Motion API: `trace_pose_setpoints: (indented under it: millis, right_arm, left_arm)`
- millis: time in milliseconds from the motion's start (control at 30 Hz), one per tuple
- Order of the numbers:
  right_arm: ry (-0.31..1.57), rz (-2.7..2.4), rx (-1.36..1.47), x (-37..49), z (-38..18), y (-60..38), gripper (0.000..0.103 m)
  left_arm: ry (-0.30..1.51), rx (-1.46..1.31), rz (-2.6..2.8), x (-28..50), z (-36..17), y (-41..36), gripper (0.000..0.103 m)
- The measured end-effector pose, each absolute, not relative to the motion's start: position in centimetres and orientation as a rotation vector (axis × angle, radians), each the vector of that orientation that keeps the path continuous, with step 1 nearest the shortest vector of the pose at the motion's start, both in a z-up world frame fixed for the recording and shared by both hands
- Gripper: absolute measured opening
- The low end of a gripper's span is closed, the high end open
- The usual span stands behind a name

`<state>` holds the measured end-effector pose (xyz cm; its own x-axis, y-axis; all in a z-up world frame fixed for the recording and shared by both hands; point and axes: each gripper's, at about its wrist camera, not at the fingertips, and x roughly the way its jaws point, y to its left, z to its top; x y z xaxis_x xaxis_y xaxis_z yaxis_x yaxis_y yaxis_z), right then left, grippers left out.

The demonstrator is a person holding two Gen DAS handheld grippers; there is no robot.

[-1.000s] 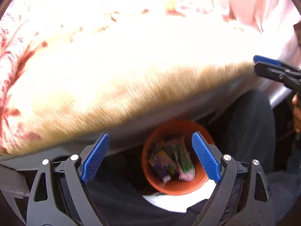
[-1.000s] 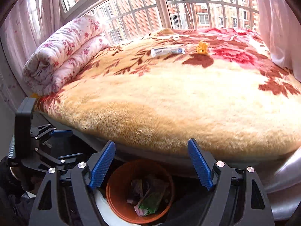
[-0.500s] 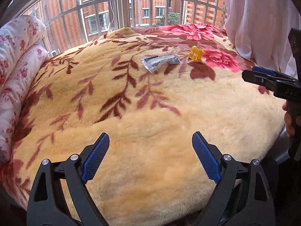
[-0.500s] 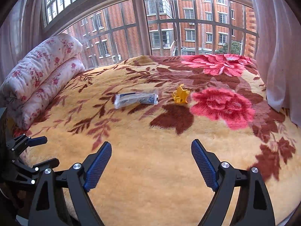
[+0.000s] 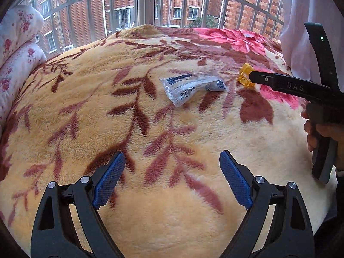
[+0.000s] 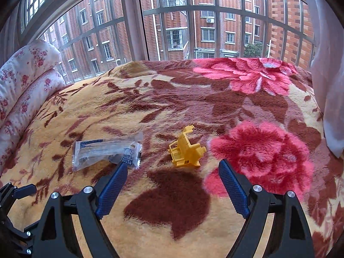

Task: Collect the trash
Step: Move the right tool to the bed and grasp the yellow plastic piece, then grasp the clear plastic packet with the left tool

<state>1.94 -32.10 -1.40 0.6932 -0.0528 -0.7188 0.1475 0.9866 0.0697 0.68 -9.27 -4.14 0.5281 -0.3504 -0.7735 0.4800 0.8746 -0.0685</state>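
Note:
A clear plastic wrapper with blue print lies flat on the fuzzy floral blanket. Right of it sits a small yellow plastic piece, partly hidden by the other tool in the left wrist view. My right gripper hovers open just short of the yellow piece, nothing between its blue pads. My left gripper is open and empty too, well short of the wrapper. The right tool with a hand on its grip shows at the left view's right edge.
A rolled floral quilt lies along the bed's left side. Barred windows stand behind the bed, and a white curtain hangs at the right. The blanket around the two pieces is bare.
Both grippers have swung up from the orange trash bin by the bed and forward over the blanket. The wrapper and yellow piece now look much closer.

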Motion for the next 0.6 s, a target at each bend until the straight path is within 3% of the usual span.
trace_pose_setpoints:
  millis: [167,400,500,600]
  right_arm:
    - [0.837,-0.118,0.131,4.9,-3.2,-33.1,0.083]
    - [0.899,-0.147,0.131,7.4,-5.6,-34.0,0.057]
    - [0.881,-0.167,0.112,7.1,-5.7,-33.8,0.037]
    - [0.864,-0.187,0.09,6.5,-5.3,-33.5,0.034]
  left_arm:
    - [0.969,0.129,-0.509,2.1,-6.0,-9.3,0.087]
    - [0.969,0.14,-0.516,2.0,-6.4,-9.5,0.091]
    - [0.97,0.145,-0.514,2.0,-6.4,-9.6,0.091]
    - [0.97,0.146,-0.514,2.0,-6.4,-9.6,0.091]
